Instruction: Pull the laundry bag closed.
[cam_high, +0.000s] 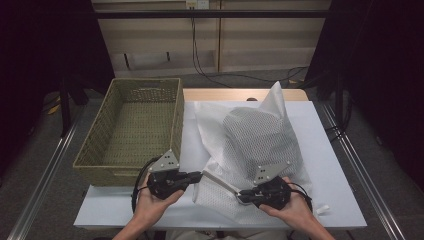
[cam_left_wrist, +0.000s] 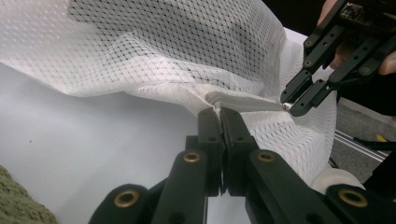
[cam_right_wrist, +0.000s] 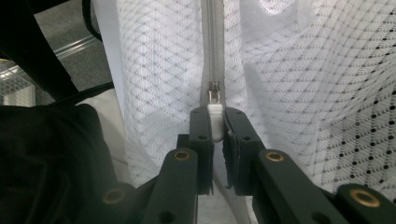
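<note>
Left gripper clamps the mesh laundry bag hem; right gripper, at three o'clock, pinches the zipper pull, which may slip free under tension.

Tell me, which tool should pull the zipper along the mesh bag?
The right tool, probably: it's pinching the white zipper pull. The left tool only clamps the mesh bag edge, holding it steady.
</note>
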